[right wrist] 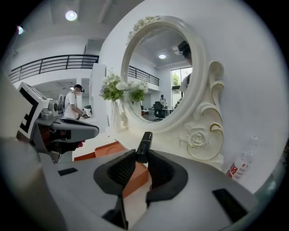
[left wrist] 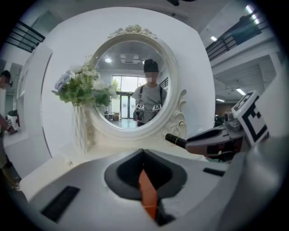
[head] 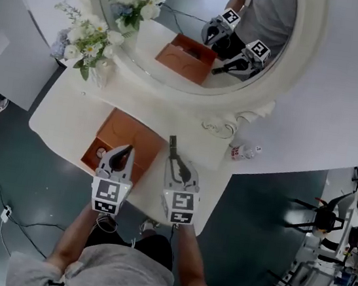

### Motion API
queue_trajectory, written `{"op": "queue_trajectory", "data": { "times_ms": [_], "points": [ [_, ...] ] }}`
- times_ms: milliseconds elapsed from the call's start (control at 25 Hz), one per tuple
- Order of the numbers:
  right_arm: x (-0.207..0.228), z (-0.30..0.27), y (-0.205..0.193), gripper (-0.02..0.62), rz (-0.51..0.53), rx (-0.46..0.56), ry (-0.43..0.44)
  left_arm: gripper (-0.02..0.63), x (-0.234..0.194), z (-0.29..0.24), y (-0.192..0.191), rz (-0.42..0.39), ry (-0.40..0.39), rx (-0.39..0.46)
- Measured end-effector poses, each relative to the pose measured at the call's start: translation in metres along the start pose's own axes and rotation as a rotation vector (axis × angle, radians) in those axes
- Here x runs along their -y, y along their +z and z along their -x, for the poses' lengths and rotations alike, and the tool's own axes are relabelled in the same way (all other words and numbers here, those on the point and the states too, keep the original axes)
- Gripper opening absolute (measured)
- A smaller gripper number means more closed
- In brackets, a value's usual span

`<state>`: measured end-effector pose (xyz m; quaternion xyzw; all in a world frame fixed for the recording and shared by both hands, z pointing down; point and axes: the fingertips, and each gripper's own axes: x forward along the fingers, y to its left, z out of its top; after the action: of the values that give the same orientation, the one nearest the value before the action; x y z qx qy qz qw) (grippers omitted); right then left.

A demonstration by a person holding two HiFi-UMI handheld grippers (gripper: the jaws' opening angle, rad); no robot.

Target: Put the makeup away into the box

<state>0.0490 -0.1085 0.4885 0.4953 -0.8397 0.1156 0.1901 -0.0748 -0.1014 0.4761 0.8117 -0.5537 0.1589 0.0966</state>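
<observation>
Head view: at lower centre, the right gripper (head: 173, 161) pinches a slim black makeup tube (head: 171, 143) over the white dressing table (head: 71, 114), just right of the orange rectangular box (head: 136, 138). The left gripper (head: 122, 155) overlaps the box's lower edge.

Left gripper view: its jaws are pressed together, with nothing between them.

Right gripper view: at centre, the pads clamp the tube's (right wrist: 144, 142) near end, with the box (right wrist: 106, 149) at centre left.

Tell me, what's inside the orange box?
The orange box shows mostly a bare orange inside, with one small pale thing by its edge, too small to name. The left claw hangs over the near part, so anything under it is hidden.
</observation>
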Motion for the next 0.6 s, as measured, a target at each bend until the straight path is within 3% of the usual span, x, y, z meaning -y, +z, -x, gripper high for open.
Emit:
{"op": "queue_trajectory", "data": {
  "times_ms": [600],
  "points": [
    [-0.164,-0.05,0.002,0.095,0.157,-0.025,0.352,0.003,-0.111,0.093,-0.056,0.093,0.269,-0.037]
  ]
}}
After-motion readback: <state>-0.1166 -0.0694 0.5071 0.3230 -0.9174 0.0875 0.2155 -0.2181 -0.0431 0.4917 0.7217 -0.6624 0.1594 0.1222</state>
